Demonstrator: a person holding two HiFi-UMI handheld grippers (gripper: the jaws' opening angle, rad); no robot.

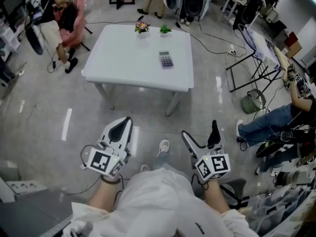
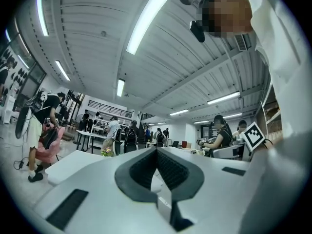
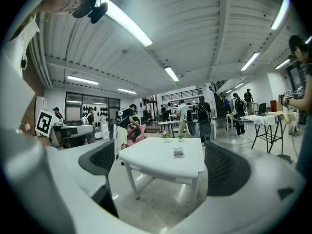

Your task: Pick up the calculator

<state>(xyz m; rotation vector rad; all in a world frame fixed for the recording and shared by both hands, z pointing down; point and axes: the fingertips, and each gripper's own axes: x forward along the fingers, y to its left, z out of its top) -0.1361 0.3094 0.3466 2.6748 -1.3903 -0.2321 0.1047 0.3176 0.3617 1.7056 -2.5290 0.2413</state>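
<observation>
- Left gripper (image 1: 123, 127): lower left of centre in the head view, held over the grey floor (image 1: 59, 107). In the left gripper view its two dark pads are pressed together with nothing between them.
- Right gripper (image 1: 199, 129): lower right of centre in the head view. Its jaws stand wide apart and empty. In the right gripper view the gap between them frames the distant table and calculator.
- Both grippers point toward the top of the frame and are well apart from the table. Each carries a marker cube at its lower end. The person's shoe (image 1: 164, 145) shows between them.
- Table (image 1: 123, 58): white and square, in the upper centre of the head view, standing on the floor.
- Calculator (image 1: 166, 59): lies flat with its keys up on the right half of the table, touched by neither gripper.
- Two small potted plants, one flowering (image 1: 142, 27) and one green (image 1: 165, 30): side by side at the far edge of the table, above the calculator in the frame.
- Surroundings: a pink chair (image 1: 74, 16) at upper left, a green fan (image 1: 254, 101) on the floor at right, and seated people along the edges of the frame.
</observation>
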